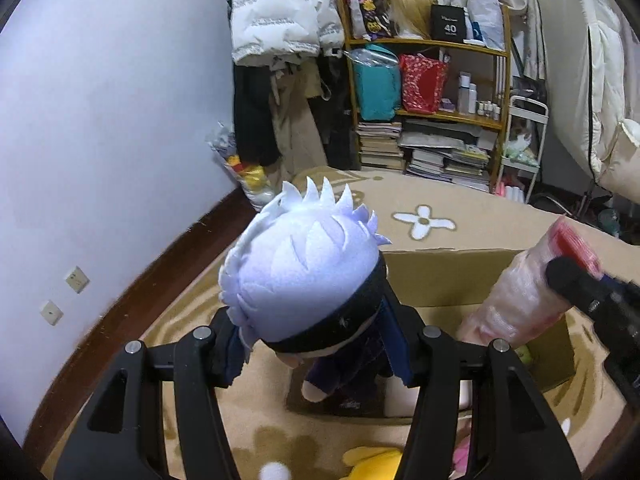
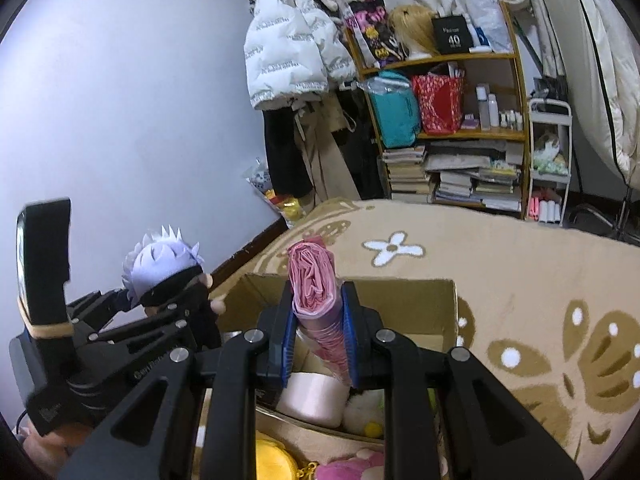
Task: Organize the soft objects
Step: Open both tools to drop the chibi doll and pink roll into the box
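Left wrist view: I am clamping the white-haired plush doll [image 1: 308, 280] in my left gripper [image 1: 320, 348]; my right gripper [image 2: 318, 332] is pinching the pink rolled bundle [image 2: 316, 300] over the open cardboard box [image 2: 448, 312]; lowering and release should follow.

Yellow plush [image 1: 374, 465] cut by bottom edge

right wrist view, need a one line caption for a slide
Right gripper holds a pink roll above the cardboard box; left gripper holds a white-haired plush doll.

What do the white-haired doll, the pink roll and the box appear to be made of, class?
White-haired doll: plush with matte felt-like hair, cut in stiff spikes. Pink roll: probably thin glossy plastic film, judging by its shiny folds. Box: brown cardboard, with raw-edged flaps.
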The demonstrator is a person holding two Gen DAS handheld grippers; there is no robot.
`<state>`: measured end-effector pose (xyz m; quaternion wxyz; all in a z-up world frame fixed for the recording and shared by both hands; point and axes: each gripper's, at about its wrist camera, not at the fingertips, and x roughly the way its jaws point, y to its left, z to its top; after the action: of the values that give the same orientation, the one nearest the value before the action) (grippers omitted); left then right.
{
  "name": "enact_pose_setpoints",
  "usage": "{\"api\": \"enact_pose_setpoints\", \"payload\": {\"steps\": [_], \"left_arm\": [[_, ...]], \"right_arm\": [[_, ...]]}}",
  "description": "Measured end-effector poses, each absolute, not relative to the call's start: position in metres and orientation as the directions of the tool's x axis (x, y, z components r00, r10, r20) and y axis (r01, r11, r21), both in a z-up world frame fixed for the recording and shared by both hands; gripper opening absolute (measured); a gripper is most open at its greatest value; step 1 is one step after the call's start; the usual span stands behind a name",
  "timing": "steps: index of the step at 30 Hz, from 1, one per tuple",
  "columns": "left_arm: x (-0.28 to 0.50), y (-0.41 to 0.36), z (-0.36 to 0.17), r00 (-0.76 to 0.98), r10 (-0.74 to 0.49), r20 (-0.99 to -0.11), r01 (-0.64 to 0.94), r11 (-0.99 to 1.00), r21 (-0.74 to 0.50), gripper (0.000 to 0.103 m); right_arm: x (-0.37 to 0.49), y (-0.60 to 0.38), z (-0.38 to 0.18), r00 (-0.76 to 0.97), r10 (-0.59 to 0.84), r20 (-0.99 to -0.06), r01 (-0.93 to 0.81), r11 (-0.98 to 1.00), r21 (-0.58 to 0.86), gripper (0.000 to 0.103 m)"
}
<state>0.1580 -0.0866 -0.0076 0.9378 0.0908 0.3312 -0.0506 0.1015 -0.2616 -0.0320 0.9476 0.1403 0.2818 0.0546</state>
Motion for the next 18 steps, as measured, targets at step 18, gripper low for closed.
{"api": "enact_pose_setpoints", "payload": {"steps": [18], "left_arm": [[0.173, -0.117, -0.058, 0.697, -0.042, -0.715, 0.238, 0.955, 0.176, 0.060]], "right_arm": [[0.116, -0.287, -0.069, 0.792, 0.200, -0.577, -0.003, 0.946, 0.324, 0.026]]}}
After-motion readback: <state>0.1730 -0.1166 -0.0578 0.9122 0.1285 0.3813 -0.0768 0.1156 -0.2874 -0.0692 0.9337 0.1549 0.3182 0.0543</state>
